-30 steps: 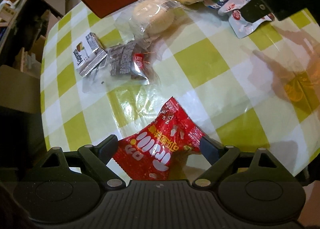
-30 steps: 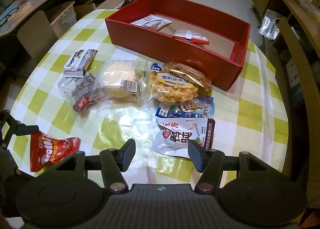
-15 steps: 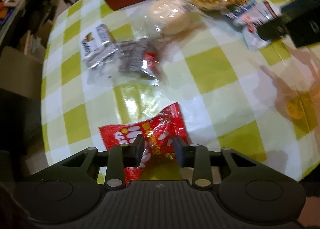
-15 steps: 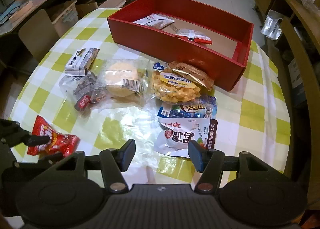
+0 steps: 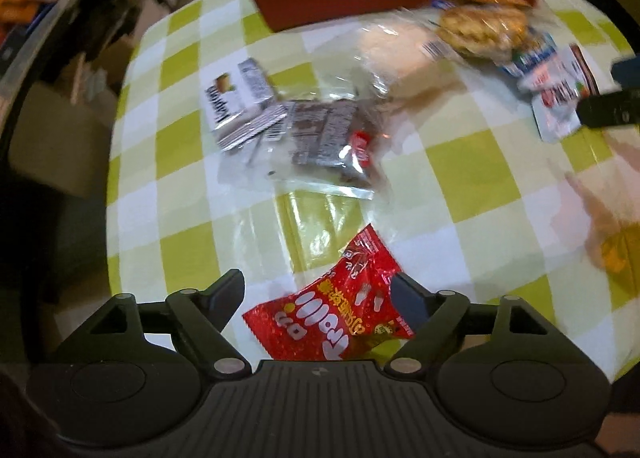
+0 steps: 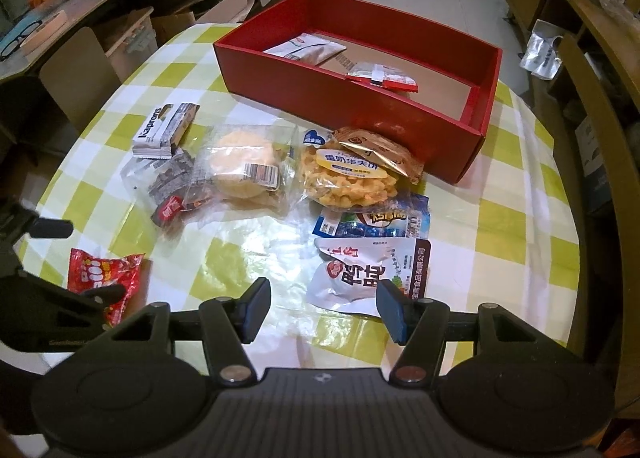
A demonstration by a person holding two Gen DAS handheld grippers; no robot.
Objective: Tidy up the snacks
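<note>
A red snack packet [image 5: 340,310] lies on the checked tablecloth between the fingers of my left gripper [image 5: 316,294]. Its jaws are opening; the left finger stands clear of the packet and the right finger is at its edge. The right wrist view shows the same packet [image 6: 102,278] at the table's left rim, with the left gripper [image 6: 76,258] over it. My right gripper [image 6: 322,306] hangs open above the cloth with nothing between its fingers, just short of a white pouch [image 6: 368,274]. The red box [image 6: 340,98] stands at the back with two packets inside.
In the middle lie a Kaprons wafer pack [image 6: 164,130], a clear bag of dark pieces [image 6: 168,190], a wrapped bun [image 6: 240,170], a waffle pack [image 6: 348,178] and a blue pouch [image 6: 376,218]. The table edge [image 5: 116,178] drops off left. Shelves and cartons surround the table.
The left gripper closed on the red packet's edge half a second ago and has opened again. The packet has turned and slid a little on the cloth. The right gripper has stayed put.
</note>
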